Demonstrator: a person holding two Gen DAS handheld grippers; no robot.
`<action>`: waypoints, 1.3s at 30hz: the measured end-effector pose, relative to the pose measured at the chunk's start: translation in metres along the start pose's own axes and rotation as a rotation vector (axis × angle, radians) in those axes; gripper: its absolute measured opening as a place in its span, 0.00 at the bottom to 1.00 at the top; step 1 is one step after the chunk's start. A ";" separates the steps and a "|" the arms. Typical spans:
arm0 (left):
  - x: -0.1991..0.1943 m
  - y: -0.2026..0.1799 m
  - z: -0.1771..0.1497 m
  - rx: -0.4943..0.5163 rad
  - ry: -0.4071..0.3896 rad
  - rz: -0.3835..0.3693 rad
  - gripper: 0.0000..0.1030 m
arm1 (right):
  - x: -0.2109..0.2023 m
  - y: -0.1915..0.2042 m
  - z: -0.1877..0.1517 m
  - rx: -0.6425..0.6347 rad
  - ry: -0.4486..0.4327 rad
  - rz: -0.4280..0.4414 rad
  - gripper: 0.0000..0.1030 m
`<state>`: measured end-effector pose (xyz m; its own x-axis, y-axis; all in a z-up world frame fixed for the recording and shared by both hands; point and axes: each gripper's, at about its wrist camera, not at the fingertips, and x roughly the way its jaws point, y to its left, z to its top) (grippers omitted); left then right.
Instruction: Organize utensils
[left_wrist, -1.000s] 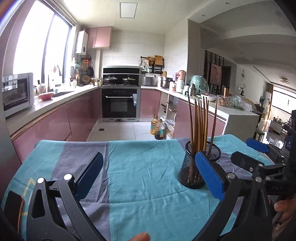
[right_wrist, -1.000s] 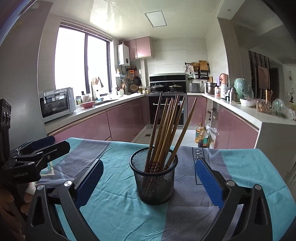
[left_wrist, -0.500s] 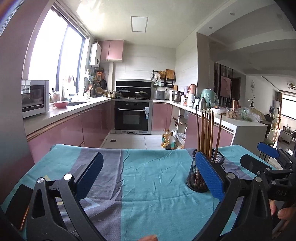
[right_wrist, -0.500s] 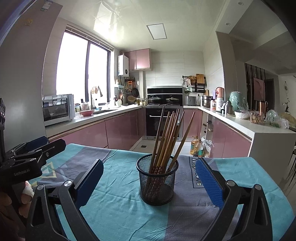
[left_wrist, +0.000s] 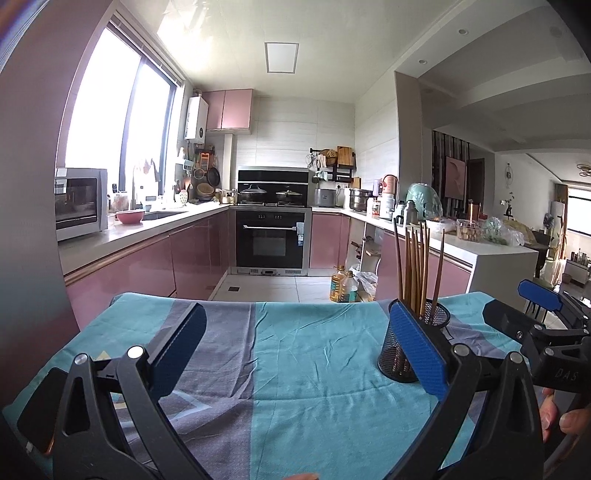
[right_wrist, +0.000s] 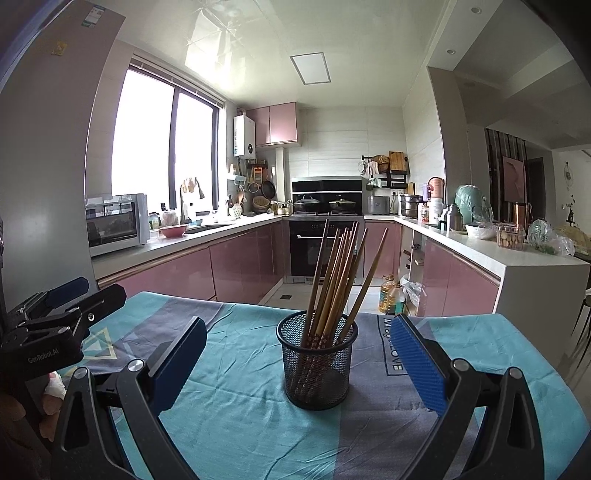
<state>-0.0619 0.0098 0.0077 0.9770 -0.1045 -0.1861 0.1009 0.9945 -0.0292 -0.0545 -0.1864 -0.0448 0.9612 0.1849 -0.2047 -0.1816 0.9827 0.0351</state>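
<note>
Chopsticks (right_wrist: 334, 280) upright in mesh holder (right_wrist: 317, 363); both tongs (left_wrist: 295, 349) (right_wrist: 295, 360) spread, empty.

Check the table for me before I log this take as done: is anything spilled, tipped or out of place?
Nothing stands out. The mesh holder stands upright on the tablecloth, with the chopsticks all inside it, leaning against its rim. Nothing lies loose on the cloth. The left gripper and right gripper both have their jaws open and empty.
</note>
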 end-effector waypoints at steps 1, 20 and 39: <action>0.000 0.000 0.000 0.002 -0.001 0.001 0.95 | 0.000 0.000 0.000 0.001 0.000 0.002 0.94; -0.006 -0.005 0.004 0.014 -0.008 -0.004 0.95 | -0.002 -0.005 0.001 0.007 -0.009 -0.008 0.94; -0.007 -0.006 0.002 0.013 -0.004 -0.007 0.95 | -0.004 -0.006 0.001 0.012 -0.008 -0.010 0.94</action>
<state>-0.0691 0.0050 0.0114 0.9769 -0.1118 -0.1821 0.1103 0.9937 -0.0181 -0.0569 -0.1931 -0.0438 0.9646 0.1747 -0.1973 -0.1692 0.9846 0.0448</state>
